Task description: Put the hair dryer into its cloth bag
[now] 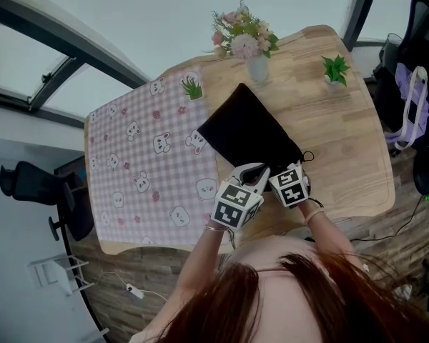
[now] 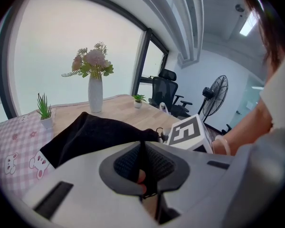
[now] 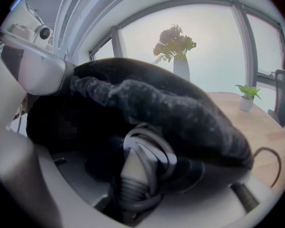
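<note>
Cloth bag [image 1: 247,133] right of tablecloth [image 1: 143,166]

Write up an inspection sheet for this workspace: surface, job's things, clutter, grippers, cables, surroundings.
Surface: wooden table, pink checked cloth over its left part.
Job's things: black cloth bag lying flat; hair dryer, only its cord end shows under the bag's fabric.
Clutter: flower vase; potted plant on bare wood; second plant on the cloth.
Grippers: left gripper shut on the bag's edge; right gripper holds the dryer's cord end.
Cables: coiled cord; white floor cable.
Surroundings: office chair, standing fan.
</note>
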### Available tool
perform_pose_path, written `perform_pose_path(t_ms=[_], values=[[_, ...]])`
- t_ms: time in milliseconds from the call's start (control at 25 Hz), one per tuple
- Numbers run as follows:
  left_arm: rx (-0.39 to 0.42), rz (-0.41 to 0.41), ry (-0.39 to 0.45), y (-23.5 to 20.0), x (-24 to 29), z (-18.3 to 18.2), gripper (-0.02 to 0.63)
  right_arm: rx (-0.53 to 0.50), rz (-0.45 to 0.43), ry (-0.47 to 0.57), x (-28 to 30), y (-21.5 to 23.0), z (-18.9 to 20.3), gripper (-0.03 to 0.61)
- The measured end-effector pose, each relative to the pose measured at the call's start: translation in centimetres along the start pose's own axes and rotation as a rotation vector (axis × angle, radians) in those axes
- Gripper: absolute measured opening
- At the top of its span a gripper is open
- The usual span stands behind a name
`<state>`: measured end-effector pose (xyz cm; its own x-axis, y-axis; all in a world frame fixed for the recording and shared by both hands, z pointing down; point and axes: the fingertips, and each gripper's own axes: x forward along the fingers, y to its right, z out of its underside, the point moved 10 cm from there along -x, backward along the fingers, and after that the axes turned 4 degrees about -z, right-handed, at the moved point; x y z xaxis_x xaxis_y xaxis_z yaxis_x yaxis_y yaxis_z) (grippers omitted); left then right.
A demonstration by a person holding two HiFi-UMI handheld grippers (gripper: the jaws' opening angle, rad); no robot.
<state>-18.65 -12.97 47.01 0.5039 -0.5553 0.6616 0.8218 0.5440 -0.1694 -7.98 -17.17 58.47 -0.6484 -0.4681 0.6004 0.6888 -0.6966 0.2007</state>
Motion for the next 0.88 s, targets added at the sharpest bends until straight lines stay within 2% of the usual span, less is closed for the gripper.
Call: perform_pose_path(t_ms=[320, 560, 880], values=[[-0.047, 0.013, 0.000, -0.4, 0.2, 0.6, 0.031, -0.022, -0.026, -0.019, 0.2, -0.2, 0.1, 0.236], [-0.085, 0.027, 0.007, -0.4, 0.3, 1.1, 0.031, -0.023, -0.060, -0.016, -0.1, -0.5, 0.0, 0.279], [-0.102, 0.024, 0.025, -0.3, -0.1, 1.1, 0.031, -0.049, -0.038, 0.011, -1.3, -0.8, -0.1, 0.304]])
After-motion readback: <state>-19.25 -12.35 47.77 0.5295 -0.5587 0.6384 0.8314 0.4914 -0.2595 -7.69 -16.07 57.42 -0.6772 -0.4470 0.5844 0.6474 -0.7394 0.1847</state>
